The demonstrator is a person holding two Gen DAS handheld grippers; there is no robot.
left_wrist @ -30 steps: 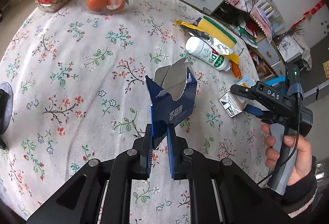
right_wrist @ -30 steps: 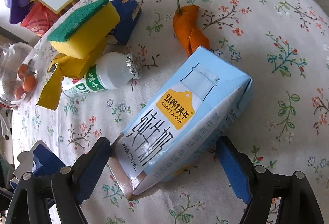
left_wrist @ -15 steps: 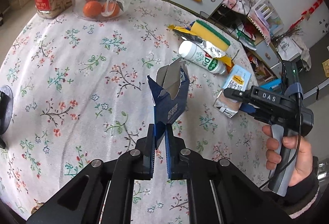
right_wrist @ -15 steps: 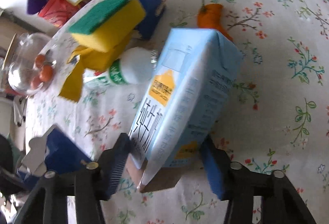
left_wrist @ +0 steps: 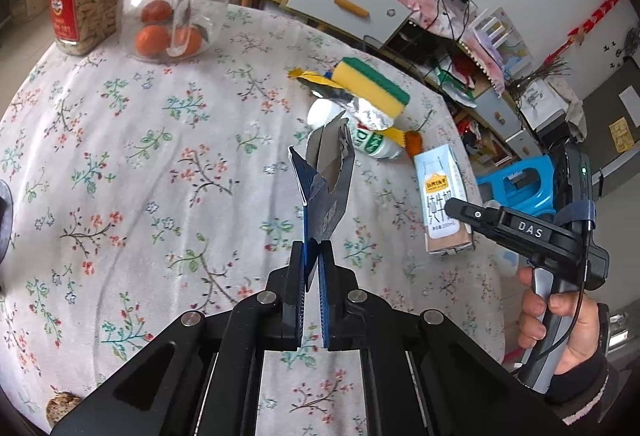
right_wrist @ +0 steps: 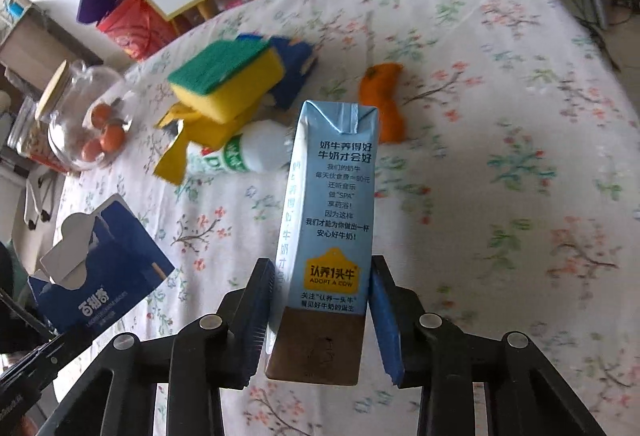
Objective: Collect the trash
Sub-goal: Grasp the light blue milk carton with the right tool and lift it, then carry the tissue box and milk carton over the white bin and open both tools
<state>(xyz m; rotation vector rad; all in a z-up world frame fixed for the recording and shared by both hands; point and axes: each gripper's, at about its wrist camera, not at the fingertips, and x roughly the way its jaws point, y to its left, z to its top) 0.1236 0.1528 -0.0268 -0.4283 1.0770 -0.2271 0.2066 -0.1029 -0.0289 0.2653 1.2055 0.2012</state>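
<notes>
The pale blue milk carton with the brown base (right_wrist: 326, 236) is up on end now, where a second ago it lay flat on the floral-clothed round worktop (right_wrist: 500, 139). The right gripper (right_wrist: 320, 320) has closed in from a wide straddle, and its jaws sit narrow against the carton's lower sides, holding it. In the left wrist view the carton (left_wrist: 442, 195) seems to hang just above the cloth, though I can't be sure it is clear. To my eye that is the second piece of trash in hand.

The first one, a torn dark blue cardboard box with a silver lining (left_wrist: 326, 191), is pinched at its lower edge in the left gripper (left_wrist: 312, 276), jaws nearly together, held above the worktop much as it was.

Counting what's left on the cloth:
- one white plastic bottle with green lettering and a foil cap (right_wrist: 248, 151)
- one yellow sponge with a green scouring face (right_wrist: 228, 79)
- one yellow wrapper under it (right_wrist: 172, 155)
- one orange scrap of peel with a stalk (right_wrist: 380, 99)
- one more dark blue carton behind the sponge (right_wrist: 294, 67)

Farther back are two jars: a clear glass one with a wooden lid holding oranges (left_wrist: 174, 3) and one of nuts with a red label (left_wrist: 82, 7). No bin is in view.
</notes>
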